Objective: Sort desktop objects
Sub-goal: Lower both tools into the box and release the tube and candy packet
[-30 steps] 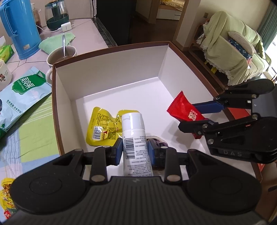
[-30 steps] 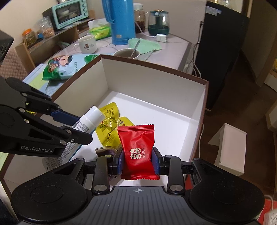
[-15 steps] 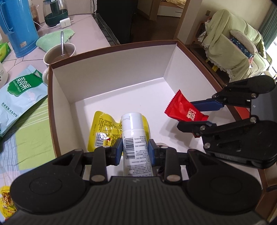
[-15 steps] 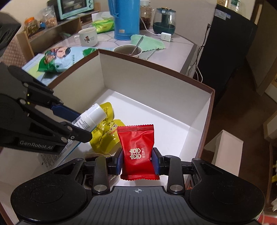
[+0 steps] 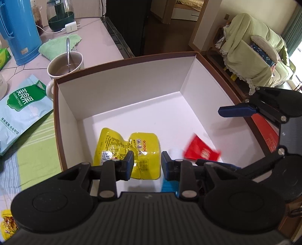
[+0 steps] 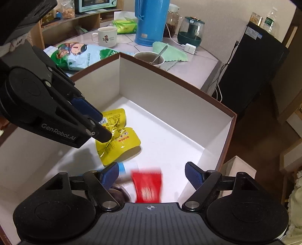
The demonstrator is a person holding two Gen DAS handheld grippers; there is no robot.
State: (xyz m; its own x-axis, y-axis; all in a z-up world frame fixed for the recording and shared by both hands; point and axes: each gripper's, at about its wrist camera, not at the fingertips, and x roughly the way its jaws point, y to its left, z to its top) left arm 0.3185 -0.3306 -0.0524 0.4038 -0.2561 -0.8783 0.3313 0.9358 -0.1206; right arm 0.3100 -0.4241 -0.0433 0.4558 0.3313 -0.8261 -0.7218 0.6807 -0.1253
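- The left tongs (image 5: pixel 145 165) stand parted with nothing between their blue pads, poised over the near end of the white box (image 5: pixel 120 84).
- The right tongs (image 6: pixel 152 174) gape wide and hold nothing; below them the red sachet (image 6: pixel 147 186) shows smeared by motion blur, just above or on the box floor, I cannot tell which.
- In the left wrist view that same red sachet (image 5: pixel 201 150) is a tilted red packet with pale print, near the box's right wall, close by a white cap (image 5: pixel 174 151) of a bottle mostly hidden behind the left tongs.
- The yellow pouch (image 5: pixel 128 148) lies crumpled on the box floor, with red print and a barcode patch.
- Only the right wrist view shows a dark brownish thing (image 6: pixel 118 192) at the near edge, partly covered, and the bottle's blue-and-white body (image 6: pixel 126 169) blurred beside the sachet.
- Past the box, on the counter (image 5: pixel 98 32), stand a mug with a spoon (image 5: pixel 66 65), a green cloth (image 5: pixel 56 46) and a blue jug (image 5: pixel 18 28).
- Only the right wrist view shows a toaster oven (image 6: pixel 95 4) on the far shelf.
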